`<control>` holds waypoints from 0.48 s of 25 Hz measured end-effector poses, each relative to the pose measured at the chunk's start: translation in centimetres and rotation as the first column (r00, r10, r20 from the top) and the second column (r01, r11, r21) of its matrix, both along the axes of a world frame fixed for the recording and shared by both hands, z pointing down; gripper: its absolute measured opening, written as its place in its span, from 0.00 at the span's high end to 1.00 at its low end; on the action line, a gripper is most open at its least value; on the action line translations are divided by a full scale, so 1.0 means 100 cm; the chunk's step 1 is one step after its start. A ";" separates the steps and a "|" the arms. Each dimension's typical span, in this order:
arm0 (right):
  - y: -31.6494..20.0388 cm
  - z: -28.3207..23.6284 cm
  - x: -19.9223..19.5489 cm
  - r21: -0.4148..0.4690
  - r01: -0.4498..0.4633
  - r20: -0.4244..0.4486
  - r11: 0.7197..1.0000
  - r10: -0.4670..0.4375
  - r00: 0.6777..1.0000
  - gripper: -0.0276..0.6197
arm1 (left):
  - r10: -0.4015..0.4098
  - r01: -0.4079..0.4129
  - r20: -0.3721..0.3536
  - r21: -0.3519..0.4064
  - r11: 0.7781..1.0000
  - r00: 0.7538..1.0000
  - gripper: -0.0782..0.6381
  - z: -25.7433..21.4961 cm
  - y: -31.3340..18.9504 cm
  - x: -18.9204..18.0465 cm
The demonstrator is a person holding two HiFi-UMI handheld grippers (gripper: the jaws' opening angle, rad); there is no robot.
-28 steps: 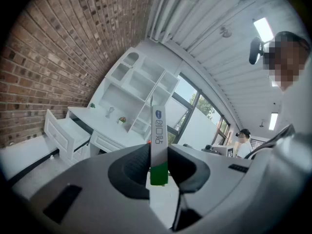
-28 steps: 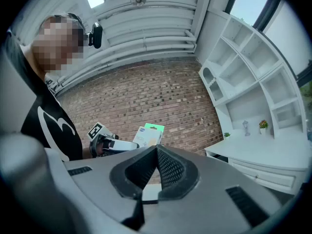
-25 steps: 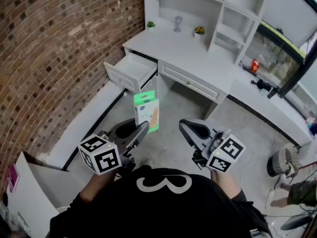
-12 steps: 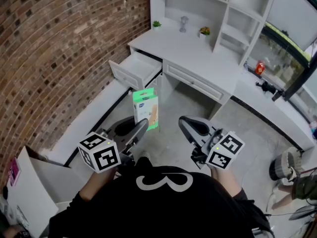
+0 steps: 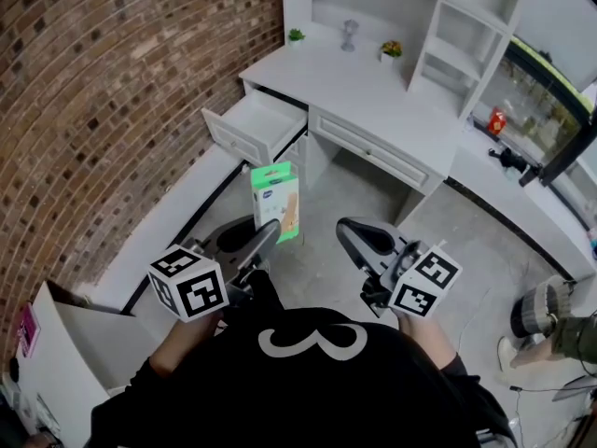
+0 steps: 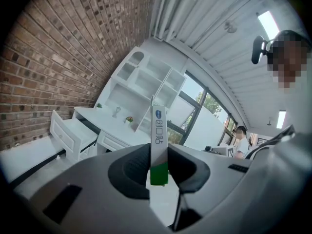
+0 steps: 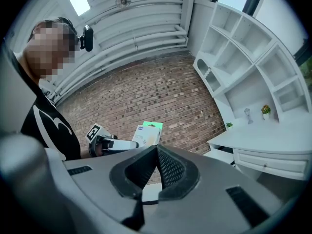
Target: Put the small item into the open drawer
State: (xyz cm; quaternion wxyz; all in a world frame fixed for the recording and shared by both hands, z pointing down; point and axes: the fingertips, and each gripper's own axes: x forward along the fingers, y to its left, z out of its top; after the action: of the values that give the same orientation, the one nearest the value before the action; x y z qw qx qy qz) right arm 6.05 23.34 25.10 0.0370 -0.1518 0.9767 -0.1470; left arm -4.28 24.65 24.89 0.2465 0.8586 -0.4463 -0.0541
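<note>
The small item is a flat white and green box, held upright over the grey floor. My left gripper is shut on its lower edge. In the left gripper view the box stands edge-on between the two dark pads of the left gripper. The open drawer juts out from the left end of the white desk, ahead of the box and apart from it. My right gripper hovers to the right of the box, shut and empty. In its own view the right gripper has its tips touching, with the box beyond them.
A brick wall runs along the left above a low white ledge. Shelves rise over the desk, which carries two small plants and a figurine. A cardboard box sits at lower left. A person's shoe shows at right.
The view has shifted a little, so the desk and drawer sit slightly further right and up. Both grippers have dipped slightly. The box stays in the left gripper.
</note>
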 end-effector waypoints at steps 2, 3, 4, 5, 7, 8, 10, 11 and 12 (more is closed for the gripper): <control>-0.011 0.006 -0.003 -0.012 -0.009 -0.005 1.000 0.009 1.000 0.94 | 0.008 -0.008 -0.006 -0.009 1.000 1.000 0.76 0.006 -0.011 -0.003; -0.017 0.010 -0.005 -0.016 -0.012 -0.009 1.000 0.012 1.000 0.94 | 0.011 -0.011 -0.009 -0.015 1.000 1.000 0.76 0.010 -0.018 -0.004; -0.024 0.013 -0.007 -0.020 -0.016 -0.012 1.000 0.016 1.000 0.94 | 0.013 -0.014 -0.012 -0.020 1.000 1.000 0.76 0.014 -0.025 -0.006; -0.031 0.016 -0.009 -0.024 -0.021 -0.016 0.999 0.021 1.000 0.94 | 0.015 -0.016 -0.016 -0.026 1.000 1.000 0.76 0.018 -0.032 -0.009; -0.047 0.021 -0.016 -0.038 -0.034 -0.022 0.999 0.033 0.999 0.94 | 0.019 -0.020 -0.025 -0.039 0.999 1.000 0.76 0.025 -0.048 -0.017; -0.055 0.024 -0.020 -0.047 -0.039 -0.024 0.998 0.038 0.999 0.94 | 0.020 -0.021 -0.030 -0.046 0.999 0.999 0.76 0.028 -0.056 -0.023; -0.072 0.030 -0.031 -0.061 -0.046 -0.032 0.997 0.044 0.998 0.94 | 0.020 -0.022 -0.039 -0.057 0.998 0.999 0.76 0.034 -0.073 -0.035; -0.080 0.033 -0.037 -0.068 -0.049 -0.037 0.997 0.046 0.998 0.94 | 0.019 -0.022 -0.042 -0.063 0.998 0.999 0.76 0.036 -0.082 -0.042; -0.090 0.035 -0.044 -0.075 -0.052 -0.041 0.996 0.049 0.998 0.94 | 0.019 -0.022 -0.045 -0.070 0.997 0.999 0.76 0.038 -0.092 -0.049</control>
State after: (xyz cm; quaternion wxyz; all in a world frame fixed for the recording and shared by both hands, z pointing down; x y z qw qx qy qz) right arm 1.62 14.36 28.60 0.0158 -0.1804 0.9668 -0.1802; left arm -9.18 15.46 28.73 0.2868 0.8525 -0.4336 -0.0548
